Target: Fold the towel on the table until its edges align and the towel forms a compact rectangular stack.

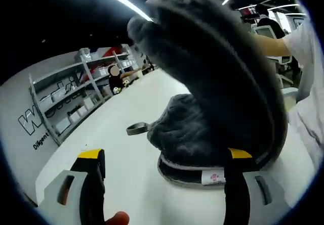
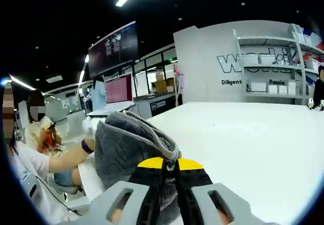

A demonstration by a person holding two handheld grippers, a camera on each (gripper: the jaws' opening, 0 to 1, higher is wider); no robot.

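In the right gripper view I see my right gripper (image 2: 171, 177) with its yellow-tipped jaws pressed together on the hemmed edge of the dark grey plush towel (image 2: 126, 144), which it holds lifted above the white table (image 2: 243, 139). In the left gripper view my left gripper (image 1: 164, 177) stands wide apart; its right jaw lies against the towel (image 1: 212, 93), but I cannot tell whether it pinches anything. The towel rises in a tall fold, its lower part bunched on the table (image 1: 126, 108). Grey shelving (image 1: 71, 103) stands behind.
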